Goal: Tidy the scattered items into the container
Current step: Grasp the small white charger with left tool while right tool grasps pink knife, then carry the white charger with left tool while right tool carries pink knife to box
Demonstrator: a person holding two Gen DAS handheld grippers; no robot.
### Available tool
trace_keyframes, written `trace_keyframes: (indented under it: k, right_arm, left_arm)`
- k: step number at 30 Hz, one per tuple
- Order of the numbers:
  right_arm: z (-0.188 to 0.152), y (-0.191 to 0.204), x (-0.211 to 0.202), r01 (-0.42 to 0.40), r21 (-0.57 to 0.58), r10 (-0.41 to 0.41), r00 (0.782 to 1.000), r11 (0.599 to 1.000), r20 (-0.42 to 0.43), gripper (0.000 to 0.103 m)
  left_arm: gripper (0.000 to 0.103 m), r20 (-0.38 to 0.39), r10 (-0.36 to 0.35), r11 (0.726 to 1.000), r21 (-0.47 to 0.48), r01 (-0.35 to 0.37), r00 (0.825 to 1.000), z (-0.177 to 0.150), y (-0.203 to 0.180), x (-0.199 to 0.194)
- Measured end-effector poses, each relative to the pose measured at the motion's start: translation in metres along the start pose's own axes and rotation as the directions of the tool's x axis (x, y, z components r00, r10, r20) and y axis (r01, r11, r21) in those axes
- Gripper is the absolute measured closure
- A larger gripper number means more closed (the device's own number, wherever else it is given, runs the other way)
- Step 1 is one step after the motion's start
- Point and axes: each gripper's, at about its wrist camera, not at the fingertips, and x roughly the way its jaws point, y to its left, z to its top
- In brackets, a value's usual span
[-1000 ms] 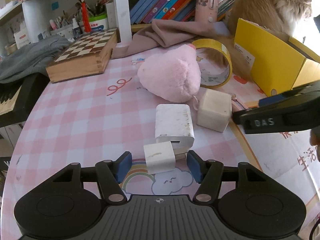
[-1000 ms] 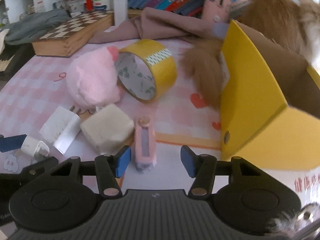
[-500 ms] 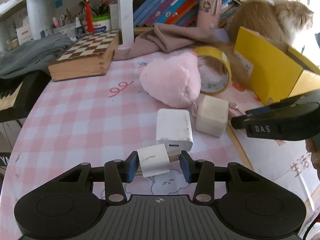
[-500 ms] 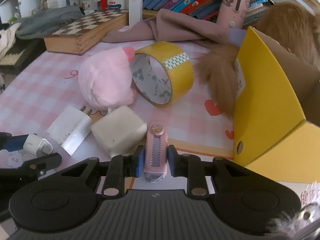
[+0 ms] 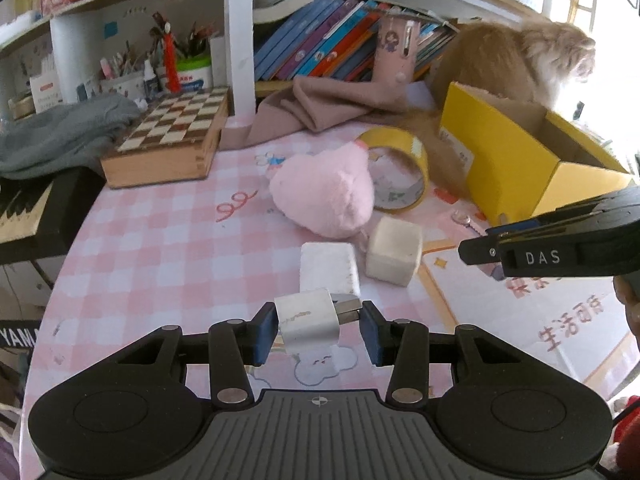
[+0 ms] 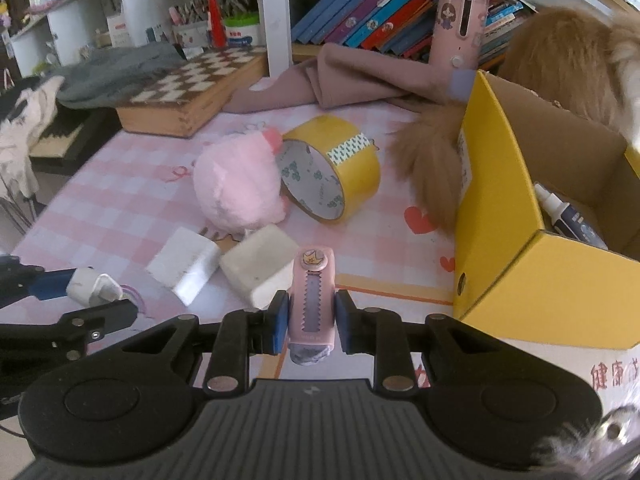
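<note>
Checkered tablecloth (image 5: 160,248) | left tool (image 5: 319,330) grips boxy white charger (image 5: 308,320) | right tool (image 6: 311,322) grips pink clip (image 6: 312,300)

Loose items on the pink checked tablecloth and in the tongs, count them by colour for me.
White: 3, small plug, flat charger, cube charger
Pink: 2, plush, pink cutter
Yellow: 1, tape roll
Total: 6

Left gripper (image 5: 319,330): fingers clamped on a held item. Right gripper (image 6: 311,320): fingers clamped likewise, visible at 3 o'clock in left view.
</note>
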Motion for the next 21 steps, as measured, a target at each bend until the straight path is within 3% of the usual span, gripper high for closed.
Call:
trace_keyframes:
  k: [12, 21]
  right_arm:
    - [-0.018, 0.009, -0.048, -0.056, 0.014, 0.055, 0.998, 0.998, 0.037, 0.079]
    - [-0.031, 0.013, -0.070, -0.052, -0.007, 0.053, 0.998, 0.999, 0.045, 0.079]
  left_arm:
    - [0.060, 0.028, -0.046, 0.996, 0.077, 0.044, 0.999, 0.010, -0.019, -0.030]
    - [0.060, 0.042, -0.078, 0.994, 0.078, 0.075, 0.996, 0.008, -0.025, -0.048]
